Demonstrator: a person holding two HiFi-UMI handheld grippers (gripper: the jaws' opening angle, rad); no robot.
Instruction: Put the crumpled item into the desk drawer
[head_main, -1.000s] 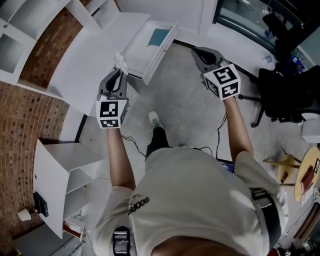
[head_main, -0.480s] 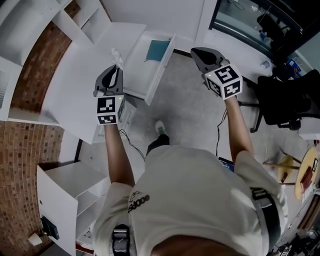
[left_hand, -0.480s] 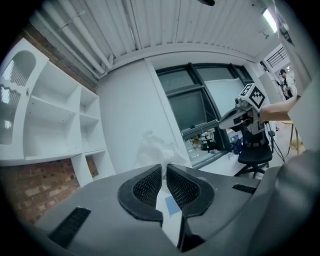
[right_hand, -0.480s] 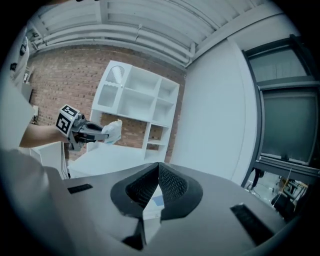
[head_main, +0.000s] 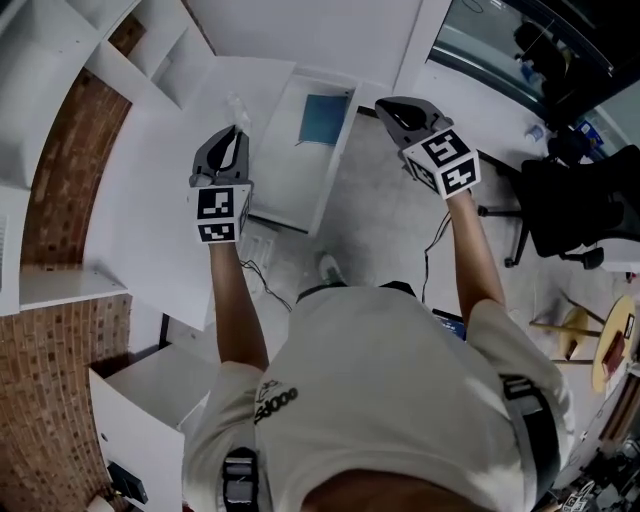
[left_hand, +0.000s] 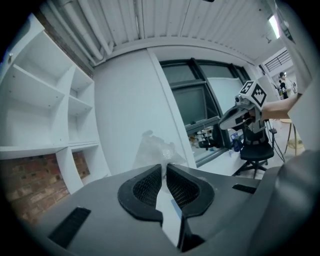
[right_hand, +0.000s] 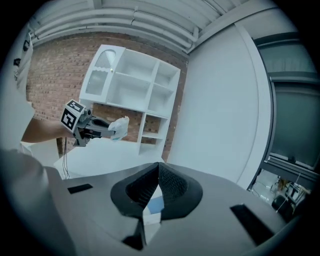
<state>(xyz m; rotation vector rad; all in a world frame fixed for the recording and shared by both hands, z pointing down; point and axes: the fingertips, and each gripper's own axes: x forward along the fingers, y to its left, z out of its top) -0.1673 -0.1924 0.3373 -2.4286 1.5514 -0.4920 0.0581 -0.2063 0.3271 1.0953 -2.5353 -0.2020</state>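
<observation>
A: What is gripped by the left gripper (head_main: 236, 131)?

B: A crumpled clear plastic item (head_main: 237, 106). It is pinched at the very tips of the jaws, which are clenched on it with only a sliver of gap between the pads. In the left gripper view the plastic is seen bunching up above the tips.

A: Where is the item held?

B: In the air over the white desk (head_main: 160, 230), just beside the left wall of the open desk drawer (head_main: 296, 175) and not inside it. The drawer is pulled out towards the person, and a flat blue item (head_main: 322, 118) is seen lying at its far end.

A: And the right gripper (head_main: 388, 106)?

B: It is held level on the other side of the drawer, over the grey floor (head_main: 380, 220) and well apart from the left one. Its jaws are brought together at the tips, and nothing is caught between them.

A: What else is shown?

B: White shelves (head_main: 150, 50) are set against a brick wall (head_main: 60, 170) beyond the desk. A black office chair (head_main: 575, 200) is parked at the right, by the window side. From the right gripper view, the left gripper and its plastic are picked out against those shelves.
</observation>
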